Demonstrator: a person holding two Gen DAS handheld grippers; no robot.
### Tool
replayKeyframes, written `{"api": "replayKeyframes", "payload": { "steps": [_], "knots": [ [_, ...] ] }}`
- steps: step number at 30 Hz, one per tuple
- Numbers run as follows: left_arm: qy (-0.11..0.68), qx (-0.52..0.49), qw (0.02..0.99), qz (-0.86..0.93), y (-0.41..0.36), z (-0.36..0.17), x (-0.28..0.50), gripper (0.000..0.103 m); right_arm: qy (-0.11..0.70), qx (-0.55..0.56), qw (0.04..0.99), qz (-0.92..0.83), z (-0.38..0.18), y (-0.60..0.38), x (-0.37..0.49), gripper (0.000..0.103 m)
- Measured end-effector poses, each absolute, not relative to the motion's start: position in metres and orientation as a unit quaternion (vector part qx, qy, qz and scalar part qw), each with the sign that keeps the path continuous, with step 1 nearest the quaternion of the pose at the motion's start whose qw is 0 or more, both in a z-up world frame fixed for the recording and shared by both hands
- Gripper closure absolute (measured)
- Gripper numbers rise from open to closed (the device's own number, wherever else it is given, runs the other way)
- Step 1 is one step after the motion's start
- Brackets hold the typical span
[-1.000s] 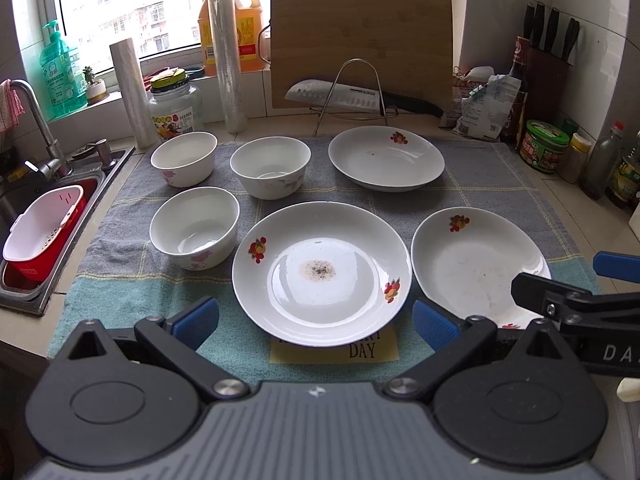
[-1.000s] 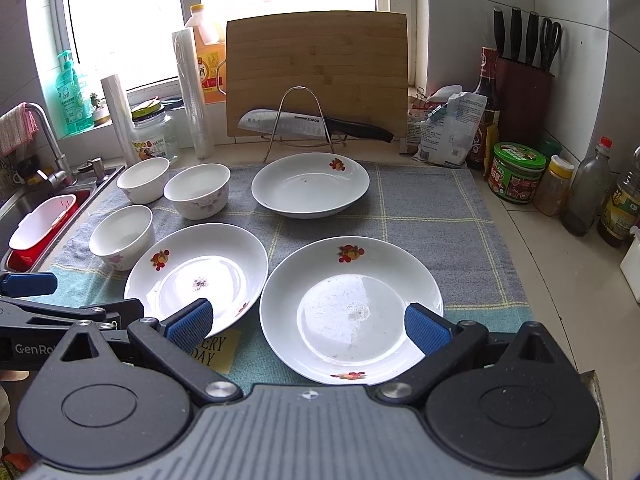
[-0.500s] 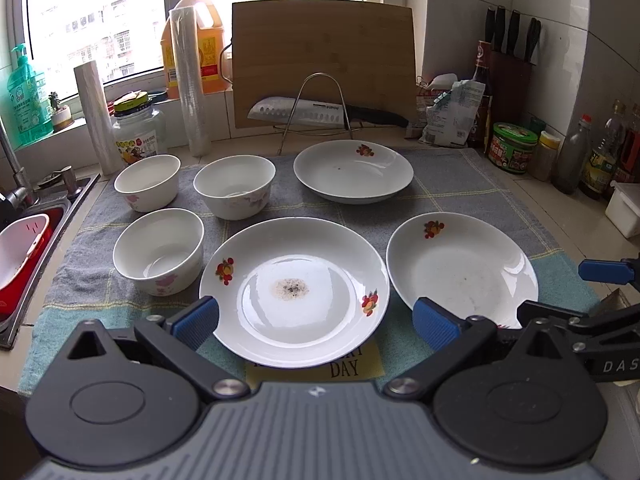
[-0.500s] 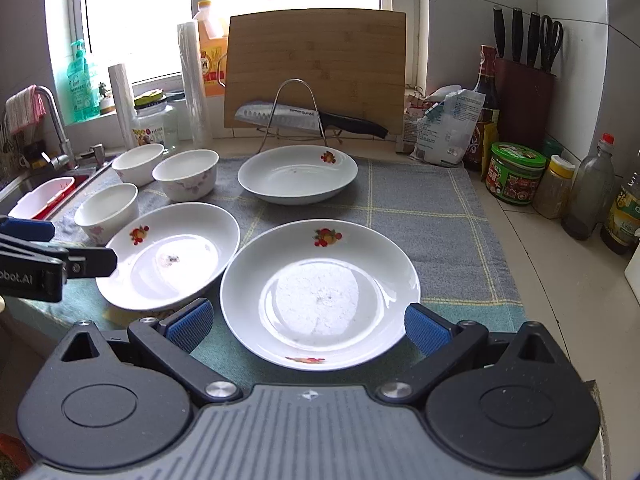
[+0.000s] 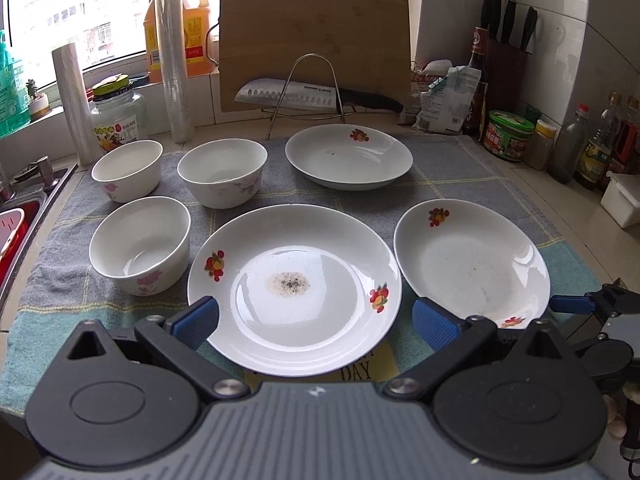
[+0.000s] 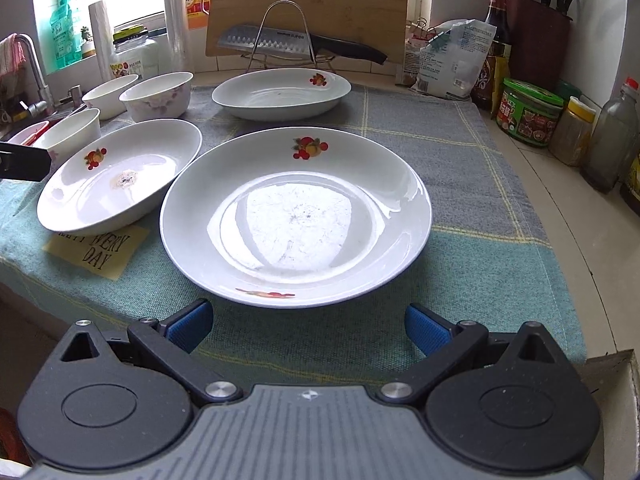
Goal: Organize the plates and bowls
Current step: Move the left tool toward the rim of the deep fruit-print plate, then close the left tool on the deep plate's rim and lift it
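Three plates and three bowls sit upright, mouths up, on a towel spread over the counter. Taking the speckled plate as the landmark: it lies flat at the towel's front edge, a dark smear at its centre, with fruit prints on its left and right rim. Just right of it, rims nearly touching, lies the second plate, one print at its far rim and another at the near edge. Behind the speckled plate, apart from it, is the third plate. To its left stands the near bowl; two more bowls stand side by side behind that one. Being round, none has a long axis.

The left gripper is level and low, aimed at the speckled plate, its blue fingers spread wide to either side of the near rim, holding nothing. The right gripper hangs just short of the second plate, fingers likewise wide apart and empty.

A yellow label is half hidden under the speckled plate. The holder's hands are out of sight.
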State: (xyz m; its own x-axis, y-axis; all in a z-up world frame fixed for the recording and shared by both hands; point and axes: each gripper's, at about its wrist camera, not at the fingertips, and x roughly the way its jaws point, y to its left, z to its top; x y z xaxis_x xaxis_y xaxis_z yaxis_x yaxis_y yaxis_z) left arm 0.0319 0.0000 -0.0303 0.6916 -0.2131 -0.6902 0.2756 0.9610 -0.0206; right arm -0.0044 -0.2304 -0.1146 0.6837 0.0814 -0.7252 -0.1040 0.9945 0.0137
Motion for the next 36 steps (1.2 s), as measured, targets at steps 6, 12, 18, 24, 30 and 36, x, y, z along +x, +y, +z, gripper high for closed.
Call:
{"api": "replayKeyframes", "payload": {
  "steps": [6,12,18,24,30,36],
  "knots": [
    [0.379,0.068,0.909,-0.159,-0.006,-0.033,0.052,0.001,0.390,-0.021,0.919,0.057,-0.122,-0.229,0.009,0.000],
    [0.371,0.088,0.901,-0.205,-0.017,-0.033,0.073,0.001,0.364,-0.038,0.928,0.065,-0.127,-0.227,0.009,0.000],
    [0.377,0.097,0.883,-0.263,-0.042,-0.034,0.096,0.001,0.349,-0.042,0.933,0.074,-0.129,-0.229,0.004,0.000],
    [0.376,0.099,0.871,-0.300,-0.073,-0.030,0.121,0.001,0.348,-0.054,0.929,0.112,-0.128,-0.237,0.007,0.000],
    [0.400,0.107,0.859,-0.302,-0.098,-0.033,0.140,0.001,0.340,-0.065,0.927,0.142,-0.130,-0.242,0.007,0.000],
    [0.439,0.124,0.831,-0.319,-0.119,-0.045,0.157,0.001,0.335,-0.067,0.928,0.152,-0.131,-0.244,0.006,0.000]
  ]
}}
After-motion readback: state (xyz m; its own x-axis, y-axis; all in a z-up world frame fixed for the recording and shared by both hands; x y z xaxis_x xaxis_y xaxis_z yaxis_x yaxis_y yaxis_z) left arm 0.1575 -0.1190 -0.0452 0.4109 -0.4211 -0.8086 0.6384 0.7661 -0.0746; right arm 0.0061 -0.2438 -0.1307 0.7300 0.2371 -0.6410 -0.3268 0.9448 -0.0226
